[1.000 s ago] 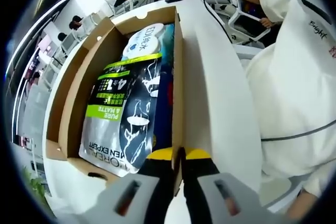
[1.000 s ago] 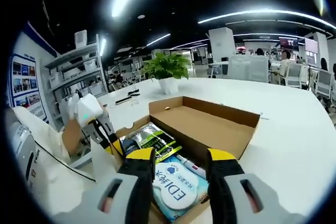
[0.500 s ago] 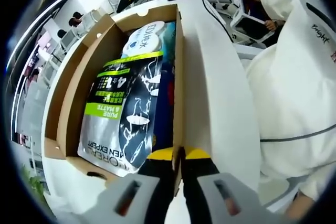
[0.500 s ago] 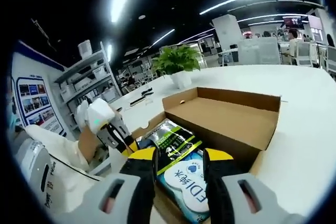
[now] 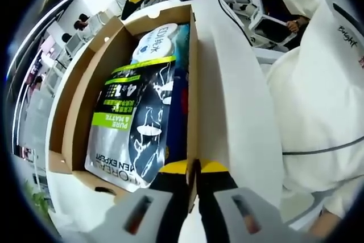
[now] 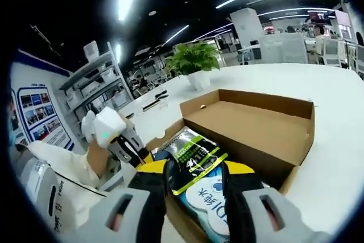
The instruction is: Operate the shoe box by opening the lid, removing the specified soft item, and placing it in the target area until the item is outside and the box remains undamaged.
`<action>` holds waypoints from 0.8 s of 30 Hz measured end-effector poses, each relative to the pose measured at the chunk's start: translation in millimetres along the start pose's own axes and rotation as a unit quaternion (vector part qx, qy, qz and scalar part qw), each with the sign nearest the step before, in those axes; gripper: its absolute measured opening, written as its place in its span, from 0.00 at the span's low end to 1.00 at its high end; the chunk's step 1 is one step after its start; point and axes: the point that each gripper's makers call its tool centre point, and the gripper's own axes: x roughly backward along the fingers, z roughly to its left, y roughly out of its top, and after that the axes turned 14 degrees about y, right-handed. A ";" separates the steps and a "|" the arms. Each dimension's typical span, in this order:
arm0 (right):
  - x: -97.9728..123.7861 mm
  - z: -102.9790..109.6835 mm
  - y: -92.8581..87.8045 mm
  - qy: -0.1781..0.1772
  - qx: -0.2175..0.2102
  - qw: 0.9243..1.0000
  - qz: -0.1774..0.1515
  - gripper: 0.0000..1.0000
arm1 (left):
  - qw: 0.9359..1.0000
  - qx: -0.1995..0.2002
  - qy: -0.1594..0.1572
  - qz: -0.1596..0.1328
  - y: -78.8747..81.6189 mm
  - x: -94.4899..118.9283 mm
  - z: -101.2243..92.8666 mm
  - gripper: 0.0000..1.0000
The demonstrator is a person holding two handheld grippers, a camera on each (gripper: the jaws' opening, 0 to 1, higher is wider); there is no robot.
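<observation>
In the left gripper view the lower edge of the silver and black pouch [image 5: 136,123] is cut off behind the box's near wall, so part of its lettering is lost; beside it a dark blue item [image 5: 177,112] shows as a narrow strip whose kind cannot be made out; the white pack [image 5: 156,41] at the upper centre is half covered by the pouch. In the right gripper view the same white pack [image 6: 207,206] sits at the bottom centre, partly behind the yellow-tipped jaws.

The shoe box [image 5: 85,83] is brown cardboard, standing open on a white table [image 5: 233,101]; its lid [image 6: 250,123] lies folded back to the right of the right gripper view, bare inside; the pouch [image 6: 190,152] has a green band and lies flat on top of the other contents, reaching from the frame's centre toward the lower left in the left gripper view.

The left gripper [image 5: 193,167] at the bottom centre has its jaws pressed together on the box's right wall [image 5: 193,83], the cardboard edge running up between the yellow tips; the right gripper [image 6: 194,169] has its jaws apart, straddling the near end of the white pack, with nothing visibly pinched. The left gripper also appears at the left of the right gripper view [image 6: 136,151], held by a person's hand [image 6: 96,157].
</observation>
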 end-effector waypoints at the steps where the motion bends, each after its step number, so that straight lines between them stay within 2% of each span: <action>1: -0.8 -4.0 -0.8 -0.006 0.003 1.000 0.002 0.37 | 1.000 0.000 0.000 -0.001 0.0 0.0 0.0 0.04; 3: -3.8 -10.3 -3.0 -0.012 -0.003 1.000 0.012 0.37 | 1.000 -0.001 0.000 -0.002 0.1 0.0 0.2 0.04; 4: -3.6 -16.6 -7.1 -0.024 0.002 0.999 0.036 0.37 | 1.000 -0.001 0.000 -0.002 0.2 -0.1 0.4 0.04; 6: -4.5 -24.6 -6.7 -0.041 0.024 0.998 0.052 0.37 | 1.000 0.000 -0.002 -0.001 0.0 0.1 0.2 0.04; 11: -16.9 -20.8 -7.0 -0.008 -0.017 0.999 0.037 0.37 | 1.000 -0.001 0.000 -0.003 -0.2 0.3 0.1 0.04; 14: -21.3 -24.8 -9.5 -0.005 -0.017 0.999 0.042 0.35 | 1.000 -0.002 -0.003 -0.004 -0.3 0.5 0.1 0.04; 18: -25.0 -31.2 -12.8 -0.004 -0.012 0.997 0.076 0.34 | 1.000 0.001 -0.005 -0.001 -0.6 0.4 -0.2 0.04; 24: -32.9 -36.1 -20.1 0.010 -0.030 0.997 0.077 0.34 | 1.000 0.000 0.000 -0.005 -0.6 0.4 0.3 0.04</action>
